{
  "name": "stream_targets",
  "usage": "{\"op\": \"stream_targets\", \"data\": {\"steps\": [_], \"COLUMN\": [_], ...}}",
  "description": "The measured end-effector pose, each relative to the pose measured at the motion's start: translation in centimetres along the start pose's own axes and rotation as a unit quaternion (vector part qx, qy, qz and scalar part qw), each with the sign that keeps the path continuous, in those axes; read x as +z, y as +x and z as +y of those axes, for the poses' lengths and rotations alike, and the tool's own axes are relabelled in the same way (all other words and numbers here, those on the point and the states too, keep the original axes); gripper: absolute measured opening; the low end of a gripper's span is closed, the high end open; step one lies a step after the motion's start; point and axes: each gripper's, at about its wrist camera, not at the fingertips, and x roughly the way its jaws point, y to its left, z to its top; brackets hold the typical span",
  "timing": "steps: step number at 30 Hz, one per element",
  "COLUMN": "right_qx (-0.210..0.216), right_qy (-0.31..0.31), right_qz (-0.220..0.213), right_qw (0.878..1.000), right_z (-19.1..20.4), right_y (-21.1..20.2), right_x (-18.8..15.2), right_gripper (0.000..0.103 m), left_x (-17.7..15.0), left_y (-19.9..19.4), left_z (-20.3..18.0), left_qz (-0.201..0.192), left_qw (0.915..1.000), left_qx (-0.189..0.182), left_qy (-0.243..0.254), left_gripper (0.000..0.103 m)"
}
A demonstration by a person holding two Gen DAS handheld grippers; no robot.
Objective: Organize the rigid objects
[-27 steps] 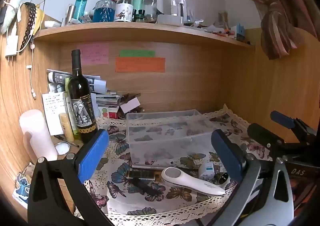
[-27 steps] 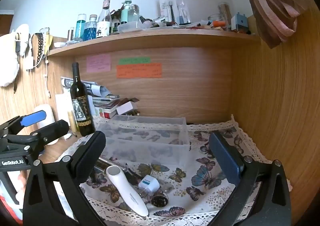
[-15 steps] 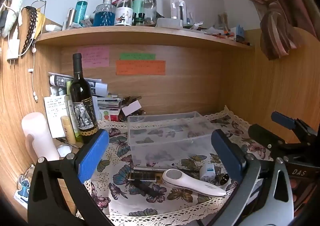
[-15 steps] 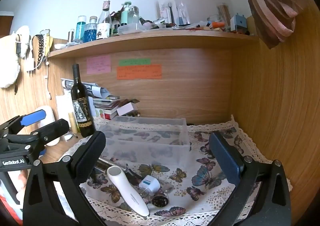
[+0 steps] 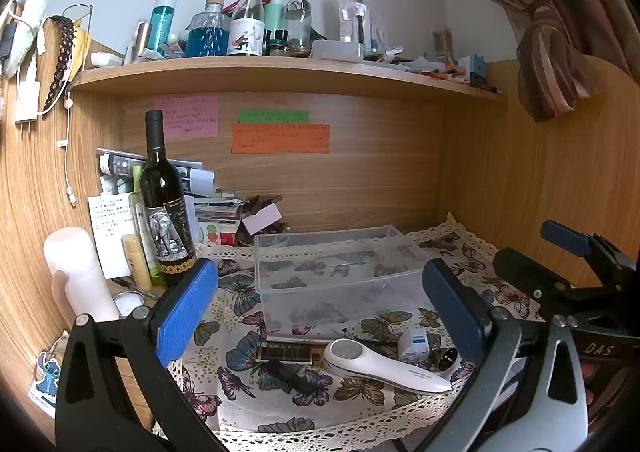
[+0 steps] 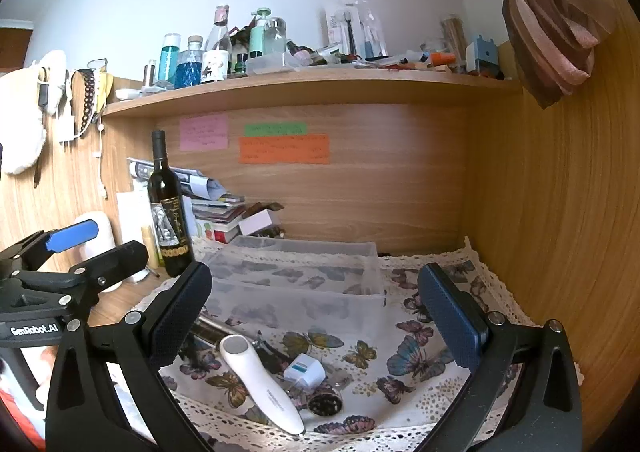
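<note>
A clear plastic bin (image 5: 336, 276) stands empty on the butterfly cloth (image 5: 240, 292); it also shows in the right wrist view (image 6: 296, 284). In front of it lie a white handheld device (image 5: 384, 366) (image 6: 260, 384), a small white charger (image 5: 414, 344) (image 6: 305, 370), a round dark metal piece (image 5: 446, 358) (image 6: 325, 403), a gold-and-black bar (image 5: 288, 354) and a black stick (image 5: 290, 376). My left gripper (image 5: 320, 312) is open and empty above these items. My right gripper (image 6: 316, 316) is open and empty, to the right of the left one.
A dark wine bottle (image 5: 164, 207) stands at the left with papers, a yellow tube (image 5: 136, 262) and a white cylinder (image 5: 78, 280). Books are piled at the back (image 5: 224, 215). A cluttered shelf (image 5: 280, 71) hangs overhead. Wooden walls close the back and right.
Both views have tilted up slightly, so the desk items sit a little lower in frame. Both grippers stay open. Nothing on the desk has moved.
</note>
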Motion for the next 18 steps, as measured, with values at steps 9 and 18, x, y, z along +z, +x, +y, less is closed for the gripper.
{"op": "stream_targets", "data": {"steps": [9,18], "right_qx": [0.003,0.003], "right_qy": [0.005,0.005], "right_qz": [-0.003,-0.005], "right_qw": [1.000,1.000], "right_z": [-0.09,-0.19], "right_y": [-0.08,-0.12], "right_x": [0.06,-0.04], "right_gripper": [0.103,0.103], "left_x": [0.35,0.55], "left_y": [-0.09,-0.05], "left_z": [-0.20,-0.35], "left_qz": [0.001,0.000], "left_qw": [1.0000,1.0000], "left_qx": [-0.002,-0.002], "left_qy": [0.000,0.000], "left_gripper": [0.103,0.103]}}
